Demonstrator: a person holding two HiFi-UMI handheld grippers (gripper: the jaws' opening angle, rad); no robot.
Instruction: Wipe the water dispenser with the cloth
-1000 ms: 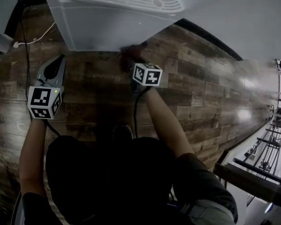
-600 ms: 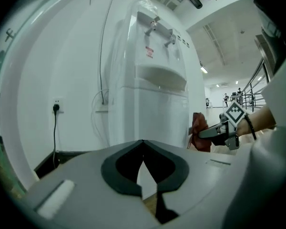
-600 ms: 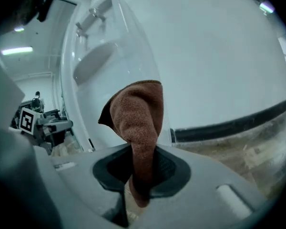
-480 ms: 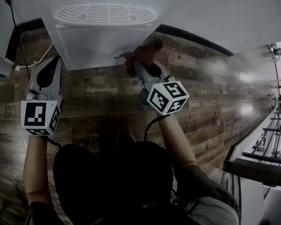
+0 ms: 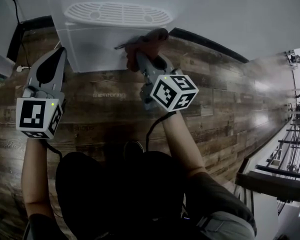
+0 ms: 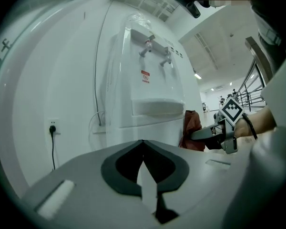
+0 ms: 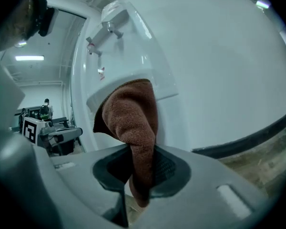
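The white water dispenser (image 5: 115, 29) stands against the wall, its two taps (image 6: 155, 51) above a drip ledge. My right gripper (image 5: 140, 58) is shut on a brown cloth (image 5: 147, 40), which is bunched against the dispenser's lower right corner. In the right gripper view the cloth (image 7: 131, 123) hangs between the jaws in front of the dispenser (image 7: 128, 46). My left gripper (image 5: 61, 51) is shut and holds nothing. It is to the left of the dispenser front and points at the dispenser (image 6: 152, 80). From there the cloth (image 6: 191, 128) and right gripper (image 6: 207, 136) show at the right.
A black plug sits in a wall socket (image 6: 52, 128) left of the dispenser, with a white cable (image 5: 25, 68) on the wooden floor (image 5: 220, 99). A black skirting board (image 5: 210, 44) runs along the wall. Railings (image 5: 285, 154) stand far right.
My right gripper has carried the cloth a little up and left along the dispenser's lower right corner. The left gripper has stayed shut and nearly still.
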